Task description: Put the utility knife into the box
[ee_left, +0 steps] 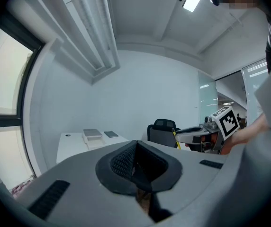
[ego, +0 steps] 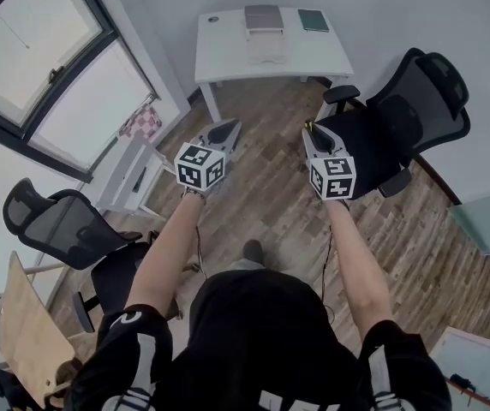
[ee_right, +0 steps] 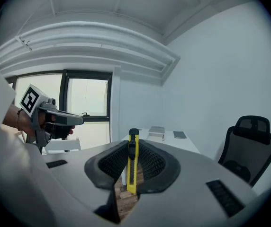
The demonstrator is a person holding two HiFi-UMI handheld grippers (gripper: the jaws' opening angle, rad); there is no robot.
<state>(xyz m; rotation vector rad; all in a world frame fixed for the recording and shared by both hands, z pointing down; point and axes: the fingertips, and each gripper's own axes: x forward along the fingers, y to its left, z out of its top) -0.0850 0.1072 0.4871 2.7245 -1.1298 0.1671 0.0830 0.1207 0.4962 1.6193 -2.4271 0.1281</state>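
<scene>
The right claw [ego: 311, 132] grips the utility knife [ee_right: 132, 168]. Its two ribbed pads press on the knife's flat sides, so the jaws stand only a narrow way apart. The knife is yellow with a black slider. It stands upright between the pads, with its black end poking out past the claw tips and its lower end hanging below them over the wooden floor [ego: 271, 187].

The left claw [ee_left: 136, 157] holds nothing, and its pads meet at the tips. It is level with the right claw, just to that claw's left, and the two are well apart from each other. Both point forward and are held out in the air.

The box [ego: 264, 31] is well ahead of both claws, between their lines of aim. It sits on a white bench [ego: 228, 54] against the wall and is pale with a grey upper part. A dark flat thing [ego: 313, 20] lies on the bench just beside the box, on the right claw's side. A black mesh chair [ego: 403, 122] stands close to the right of the right claw.
</scene>
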